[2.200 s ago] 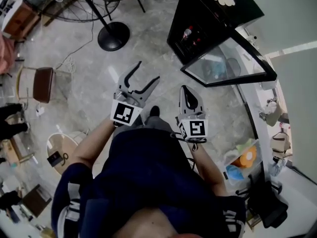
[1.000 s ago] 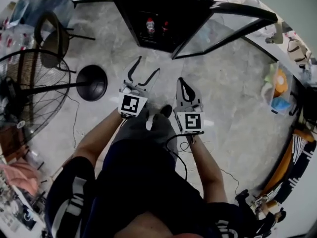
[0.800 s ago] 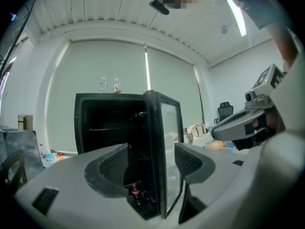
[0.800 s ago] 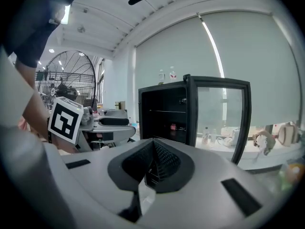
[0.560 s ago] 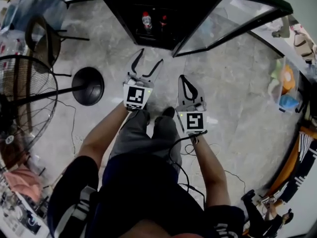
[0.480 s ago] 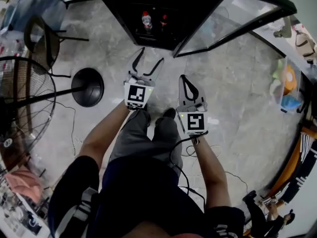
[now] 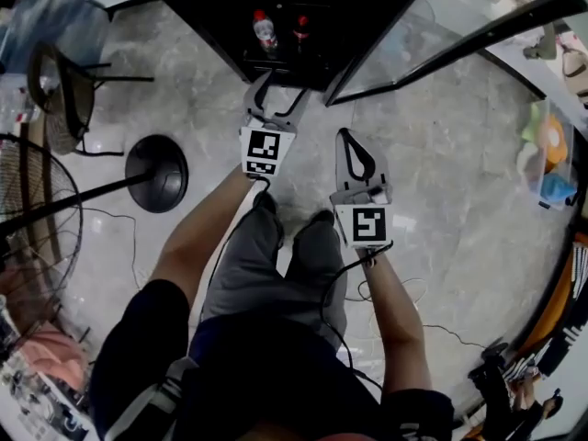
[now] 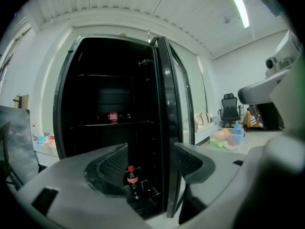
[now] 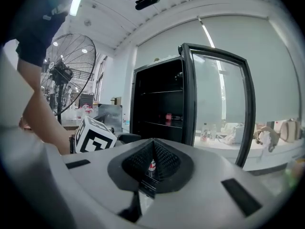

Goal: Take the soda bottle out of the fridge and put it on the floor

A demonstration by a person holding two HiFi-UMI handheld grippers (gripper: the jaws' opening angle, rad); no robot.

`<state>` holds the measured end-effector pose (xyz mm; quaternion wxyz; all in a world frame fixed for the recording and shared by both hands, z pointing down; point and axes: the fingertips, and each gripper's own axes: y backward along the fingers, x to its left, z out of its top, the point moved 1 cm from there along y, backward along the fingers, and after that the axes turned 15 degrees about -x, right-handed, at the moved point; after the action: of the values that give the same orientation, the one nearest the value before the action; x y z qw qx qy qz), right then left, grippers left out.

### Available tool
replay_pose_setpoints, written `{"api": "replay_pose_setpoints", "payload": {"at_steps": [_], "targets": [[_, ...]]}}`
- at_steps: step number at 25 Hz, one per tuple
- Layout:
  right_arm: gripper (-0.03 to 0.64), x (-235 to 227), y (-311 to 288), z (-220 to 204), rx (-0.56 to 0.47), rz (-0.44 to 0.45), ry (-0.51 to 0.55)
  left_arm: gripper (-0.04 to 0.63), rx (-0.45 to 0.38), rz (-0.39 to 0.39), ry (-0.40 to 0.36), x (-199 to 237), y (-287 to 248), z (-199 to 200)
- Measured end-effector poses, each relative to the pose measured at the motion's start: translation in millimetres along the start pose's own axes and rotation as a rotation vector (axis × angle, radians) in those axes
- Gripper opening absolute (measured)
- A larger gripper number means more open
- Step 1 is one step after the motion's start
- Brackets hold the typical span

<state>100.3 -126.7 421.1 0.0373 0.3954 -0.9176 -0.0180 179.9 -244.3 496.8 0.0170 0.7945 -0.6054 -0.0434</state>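
- Change since half a second ago: left hand-held gripper (image 7: pixel 281 93) has advanced, its jaw tips now at the lower front edge of the fridge (image 7: pixel 363 3); the fridge opening sits nearer the person.
- Left hand-held gripper (image 8: pixel 151 163): jaws spread wide, holding nothing, touching nothing; aimed into the open fridge (image 8: pixel 112 89).
- Right hand-held gripper (image 7: pixel 349 136): jaws closed tip to tip, empty, held over the floor (image 7: pixel 450 163) beside and behind the left one.
- Soda bottle (image 7: pixel 264 32): red cap, red label, upright on the bottom level of the fridge, well apart from both grippers. A second, darker bottle (image 7: pixel 301 29) stands just beside it.
- Fridge door (image 7: pixel 459 21): glass, swung open to the person's right.
- Left gripper view only: soda bottle (image 8: pixel 131 175) framed between the spread jaws, low down; a red item (image 8: pixel 113 117) on a higher shelf; door edge (image 8: pixel 164 128) seen end-on.
- Right gripper view only: right hand-held gripper (image 9: pixel 152 160) with a narrow slit between its jaws; standing fan (image 9: pixel 69 75) at left; full door frame (image 9: pixel 219 104).
- Head view only: fan base (image 7: pixel 156 173) and chair (image 7: pixel 55 85) on the floor at left.
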Motion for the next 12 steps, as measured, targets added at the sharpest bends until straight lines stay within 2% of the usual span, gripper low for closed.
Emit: {"api": "replay_pose_setpoints", "payload": {"at_steps": [6,12], "targets": [[0.018,-3.6,-10.3,-51.0,-0.019,-0.004,0.002,0.301,0.031,-0.002,-0.011,3.8,-31.8,-73.3],[0.017,-9.3,-25.9,-95.2,-0.039,-0.006,-0.003,0.301,0.055,0.036,-0.012,25.7,-64.0,-140.3]]}}
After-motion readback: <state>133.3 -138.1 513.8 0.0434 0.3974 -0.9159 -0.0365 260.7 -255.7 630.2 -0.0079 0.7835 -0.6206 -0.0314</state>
